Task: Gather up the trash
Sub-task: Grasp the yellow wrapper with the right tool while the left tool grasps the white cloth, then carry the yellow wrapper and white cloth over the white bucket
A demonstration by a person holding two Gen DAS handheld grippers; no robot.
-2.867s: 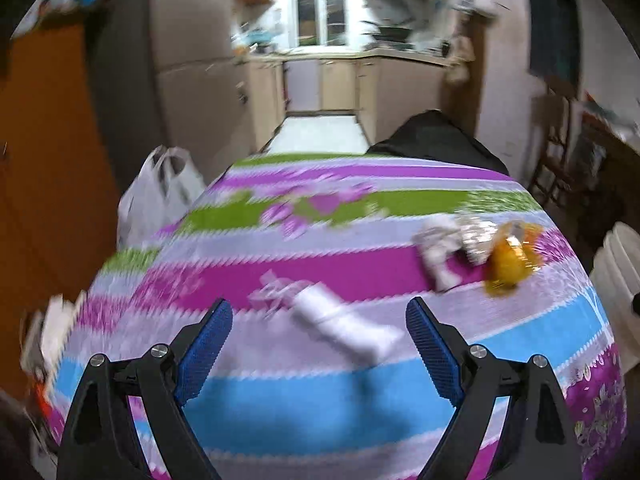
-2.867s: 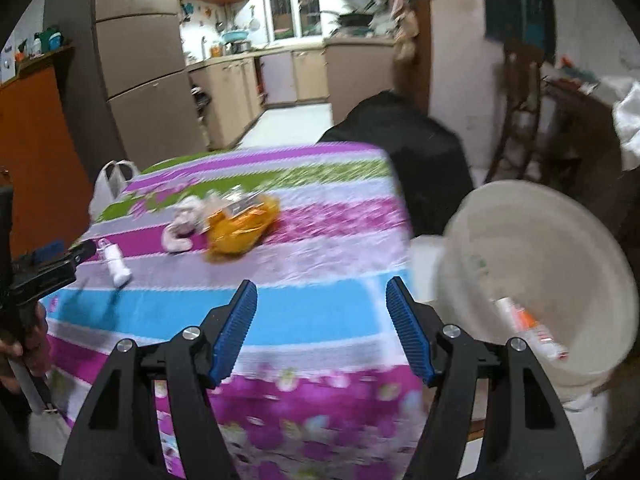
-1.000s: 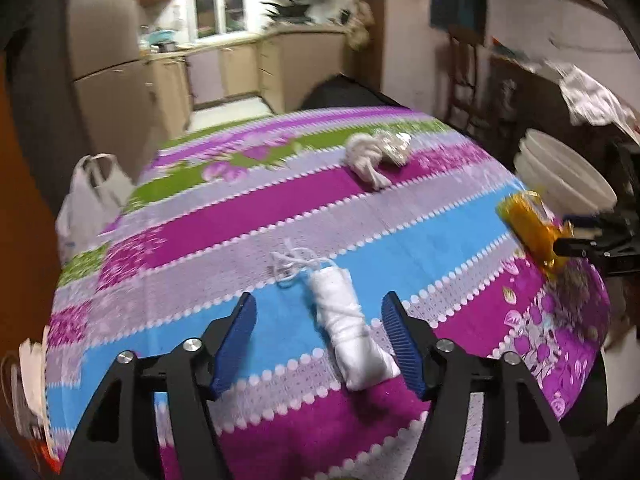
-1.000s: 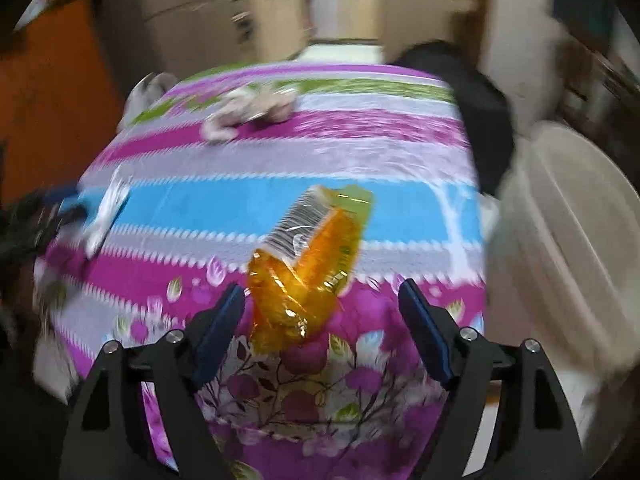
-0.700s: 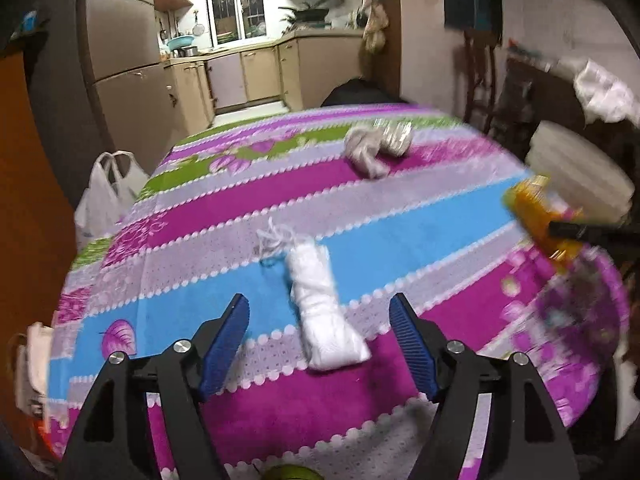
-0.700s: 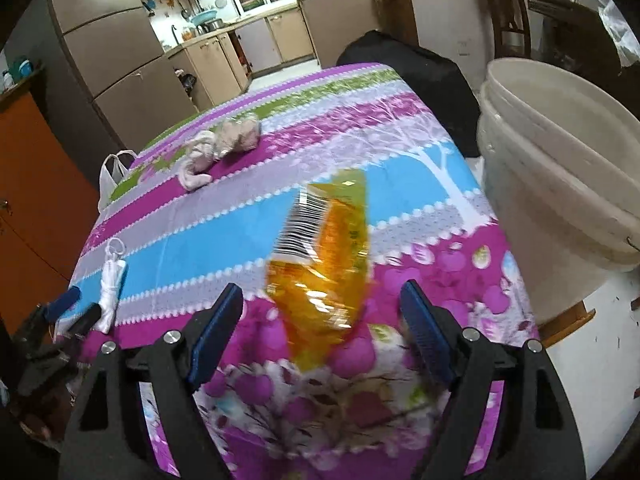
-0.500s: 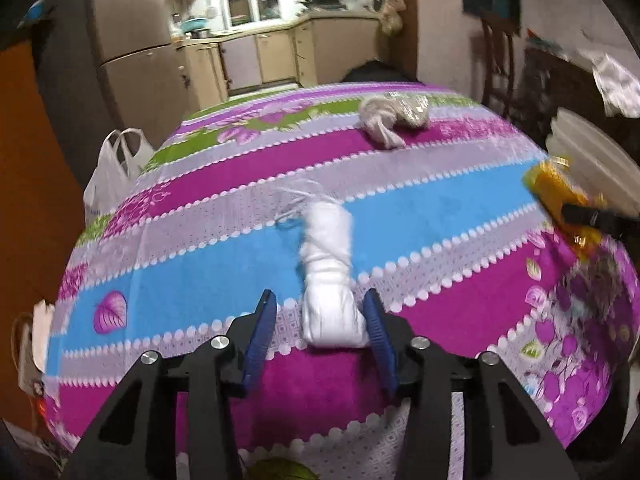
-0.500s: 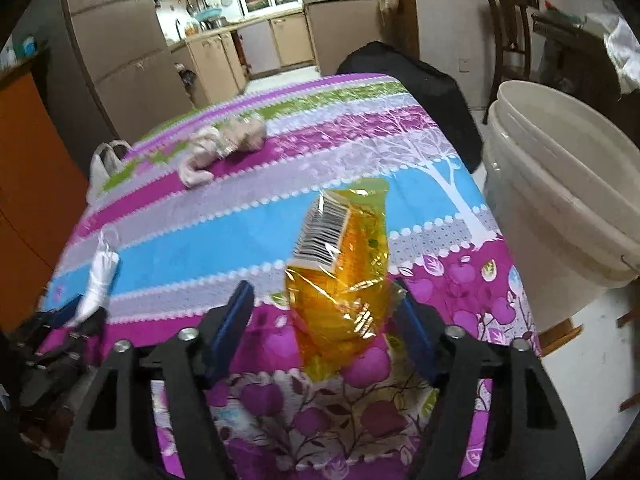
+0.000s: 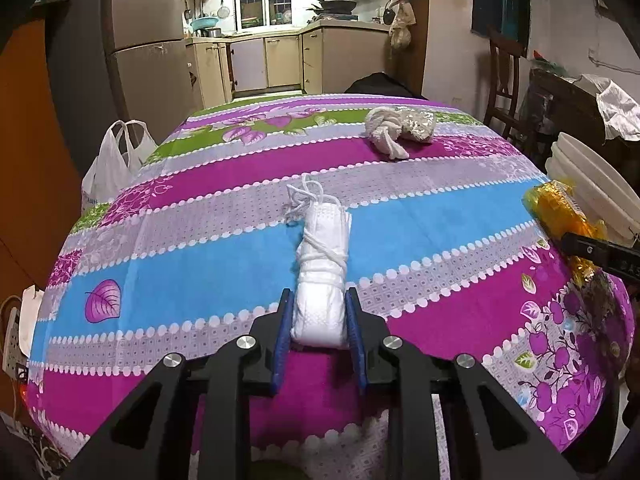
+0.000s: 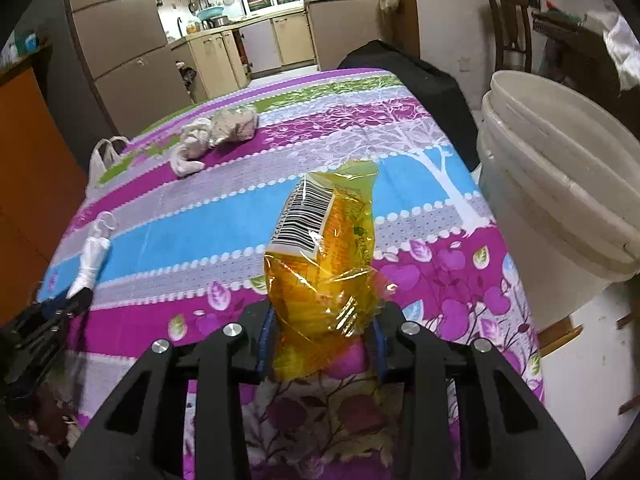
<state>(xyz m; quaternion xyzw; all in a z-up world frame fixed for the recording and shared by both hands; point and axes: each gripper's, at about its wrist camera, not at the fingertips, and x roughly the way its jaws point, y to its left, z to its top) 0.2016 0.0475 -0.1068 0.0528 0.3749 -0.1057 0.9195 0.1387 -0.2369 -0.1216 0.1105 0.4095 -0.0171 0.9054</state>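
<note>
Fingers (image 9: 285,320) pinch rolled mask (image 9: 322,272), long axis pointing away.

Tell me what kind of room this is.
Probably a home kitchen-dining room: beige base cabinets under a window, black wok on the stove, and a table with a striped purple floral tablecloth.

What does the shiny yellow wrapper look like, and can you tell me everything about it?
The yellow wrapper is a crinkly, see-through orange-yellow plastic bag, glossy and creased. A white label with a black barcode sits near its top left. It stands nearly upright, leaning slightly, with its lower end pinched between the blue pads of the right gripper, which is shut on it. It is above the purple flowered part of the tablecloth near the table's edge, beside the stacked white buckets. In the left wrist view it shows at the far right.
</note>
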